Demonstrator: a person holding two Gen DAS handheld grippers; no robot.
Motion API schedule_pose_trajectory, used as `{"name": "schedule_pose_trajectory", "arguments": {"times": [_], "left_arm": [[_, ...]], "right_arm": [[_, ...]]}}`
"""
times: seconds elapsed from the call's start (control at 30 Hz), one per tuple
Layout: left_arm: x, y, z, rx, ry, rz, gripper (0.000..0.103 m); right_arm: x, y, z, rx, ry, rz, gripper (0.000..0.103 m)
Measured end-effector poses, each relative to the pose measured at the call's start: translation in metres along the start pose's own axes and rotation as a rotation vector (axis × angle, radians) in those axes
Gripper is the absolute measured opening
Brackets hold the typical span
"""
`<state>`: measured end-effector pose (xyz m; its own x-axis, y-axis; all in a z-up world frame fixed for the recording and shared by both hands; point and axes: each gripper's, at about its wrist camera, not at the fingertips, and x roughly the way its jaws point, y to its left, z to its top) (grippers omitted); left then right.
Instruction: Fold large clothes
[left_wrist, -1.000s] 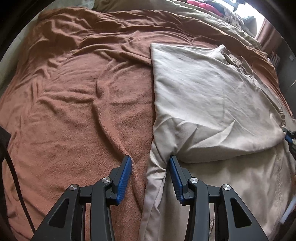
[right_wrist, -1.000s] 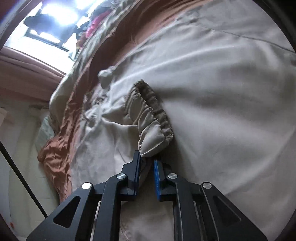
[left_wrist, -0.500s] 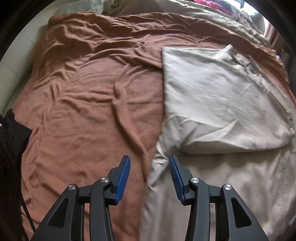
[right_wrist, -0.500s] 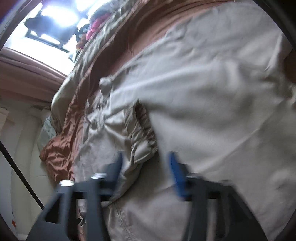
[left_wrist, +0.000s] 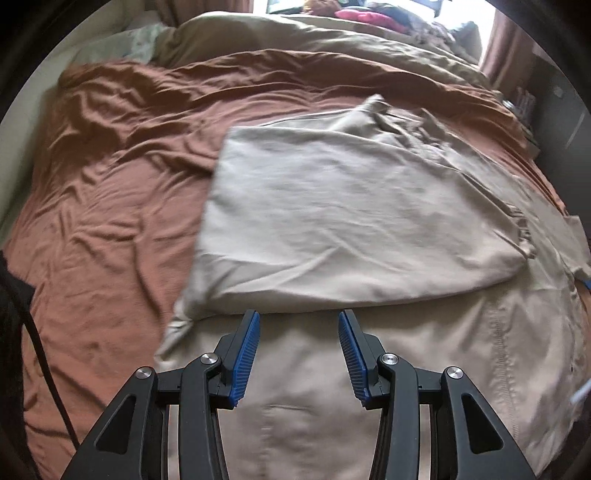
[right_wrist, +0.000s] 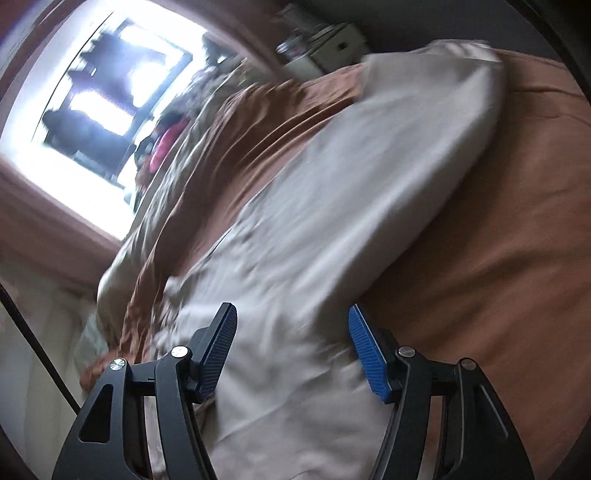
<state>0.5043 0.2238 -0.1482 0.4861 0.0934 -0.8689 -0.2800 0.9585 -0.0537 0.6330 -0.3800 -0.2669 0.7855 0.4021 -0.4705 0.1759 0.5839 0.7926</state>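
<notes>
Lying across the rust-brown blanket of a bed, the beige garment has one panel already doubled over onto the rest, its lower folded edge running just ahead of the left gripper. That gripper hangs over the cloth with its jaws spread wide and nothing between them. The right gripper is likewise released, fingers parted, with the same beige garment passing beneath it (this view is badly smeared, so whether the tips touch the cloth cannot be told).

I judge the fabric light, thin and limp: it creases readily, drapes over every ripple of the blanket, and will sag from any single pinch. It looks fairly smooth, so a shallow bite may slip. The stitched seam and the hemmed edges should give the firmest hold. Taking two well-separated points along one edge, one per gripper, would keep the sheet taut and let the next fold land flat.
</notes>
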Motion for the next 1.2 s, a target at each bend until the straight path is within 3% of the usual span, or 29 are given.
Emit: {"name": "schedule_pose_trajectory", "arguments": {"times": [0.27, 0.53, 0.6, 0.67, 0.7, 1.0, 1.2], "left_arm": [[0.017, -0.035, -0.001, -0.003, -0.013, -0.070, 0.046], [0.028, -0.036, -0.002, -0.035, -0.037, -0.080, 0.046], [0.026, -0.034, 0.001, -0.034, -0.044, -0.089, 0.046], [0.021, -0.030, 0.002, -0.049, -0.065, -0.097, 0.046], [0.021, -0.028, 0.002, -0.056, -0.071, -0.097, 0.046], [0.022, -0.022, 0.001, -0.105, -0.063, -0.142, 0.046], [0.011, -0.024, 0.001, -0.118, -0.087, -0.181, 0.046]], "right_arm": [[0.012, -0.065, 0.017, 0.178, -0.018, -0.010, 0.042], [0.025, -0.066, 0.035, 0.179, -0.039, -0.019, 0.038], [0.023, -0.076, 0.037, 0.171, -0.043, -0.034, 0.027], [0.025, -0.079, 0.036, 0.173, -0.050, -0.030, 0.005], [0.026, -0.079, 0.036, 0.173, -0.054, -0.017, 0.003], [-0.040, -0.001, 0.022, -0.020, -0.154, 0.075, 0.001], [-0.056, 0.058, -0.012, -0.199, -0.125, 0.128, 0.001]]}}
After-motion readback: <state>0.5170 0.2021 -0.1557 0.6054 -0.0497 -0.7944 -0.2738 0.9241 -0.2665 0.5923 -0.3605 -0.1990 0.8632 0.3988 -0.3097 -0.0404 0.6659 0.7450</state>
